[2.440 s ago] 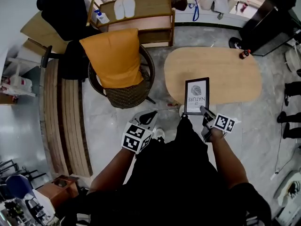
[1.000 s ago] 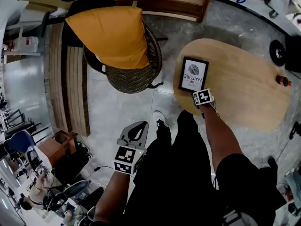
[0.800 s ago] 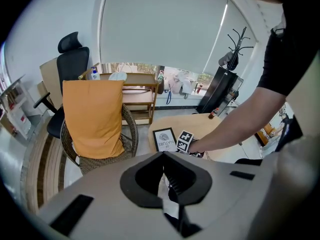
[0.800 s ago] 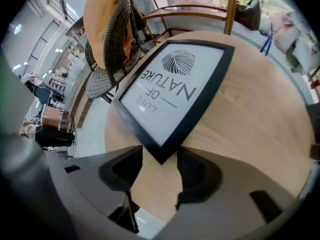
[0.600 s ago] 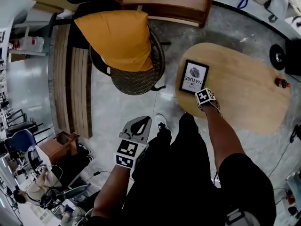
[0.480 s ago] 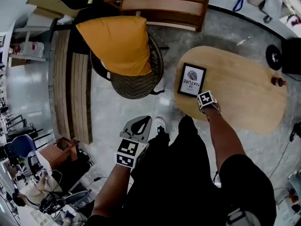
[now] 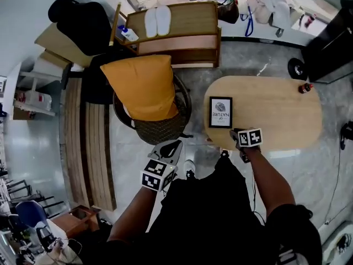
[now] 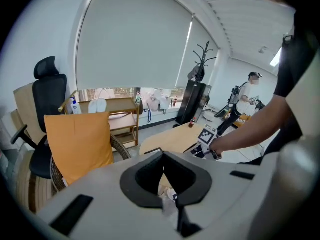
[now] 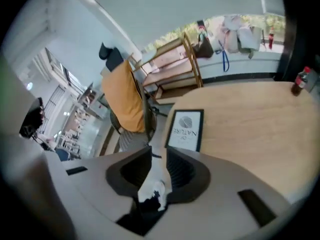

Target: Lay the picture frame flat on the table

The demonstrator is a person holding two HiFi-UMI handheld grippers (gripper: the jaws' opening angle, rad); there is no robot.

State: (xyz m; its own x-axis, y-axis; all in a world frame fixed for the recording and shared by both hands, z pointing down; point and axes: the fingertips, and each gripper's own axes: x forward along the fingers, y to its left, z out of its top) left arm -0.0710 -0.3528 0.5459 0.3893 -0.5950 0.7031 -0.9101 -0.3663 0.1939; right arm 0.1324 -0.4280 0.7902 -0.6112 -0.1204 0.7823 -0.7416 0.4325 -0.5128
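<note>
Picture frame (image 7: 220, 112): lies flat, print side up, on the wooden surface (image 7: 276, 112); sits at the end of the surface nearest the wicker chair (image 7: 160, 128), close to the near edge; black border, pale print with a round motif and lettering.
Right hand-held gripper (image 9: 159, 156): mine, hovering over the surface's near edge, just beside the frame's near short side and apart from it; jaws closing, a narrow gap between them; nothing between the pads; frame lies ahead of the tips, untouched.
Left hand-held gripper (image 8: 162, 155): held off the surface, over the floor beside my legs; jaw tips together; nothing gripped.
Wicker chair: orange cushion (image 7: 144, 87) propped on it; stands next to the surface's end.
Far end of surface: small dark bottle (image 7: 303, 87) with a red cap, upright, well apart from the frame.
</note>
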